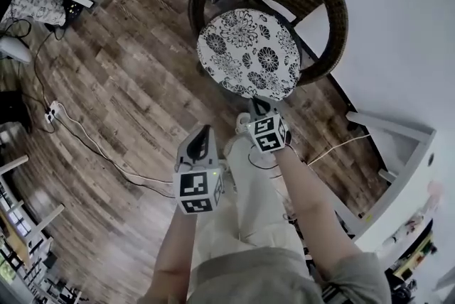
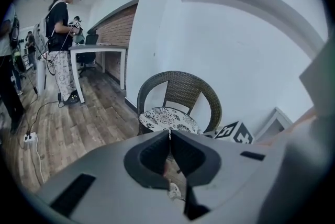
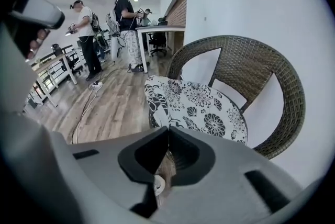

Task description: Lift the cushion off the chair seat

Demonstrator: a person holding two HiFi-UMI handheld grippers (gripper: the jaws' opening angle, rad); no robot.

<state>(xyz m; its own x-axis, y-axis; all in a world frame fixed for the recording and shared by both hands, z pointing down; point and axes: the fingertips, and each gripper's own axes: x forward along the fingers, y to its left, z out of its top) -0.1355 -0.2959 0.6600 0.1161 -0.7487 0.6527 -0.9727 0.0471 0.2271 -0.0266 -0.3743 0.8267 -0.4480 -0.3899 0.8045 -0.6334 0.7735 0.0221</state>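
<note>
Floral cushion on the wicker chair, both tools shut and empty

The round wicker chair (image 1: 323,4) stands on the wood floor (image 1: 128,68) against a white wall (image 1: 398,11). The round floral cushion (image 1: 249,54) lies on its seat and covers it, with its near edge draping over the front rim. It looks light, soft and floppy, and would likely sag if raised by one side. A pinch on that near edge, better at two spaced spots, seems the place to take hold. The right hand-held gripper (image 1: 260,105) hangs just short of that edge and the left hand-held gripper (image 1: 203,132) sits farther back. Both have their jaws pressed together with nothing between them.
</note>
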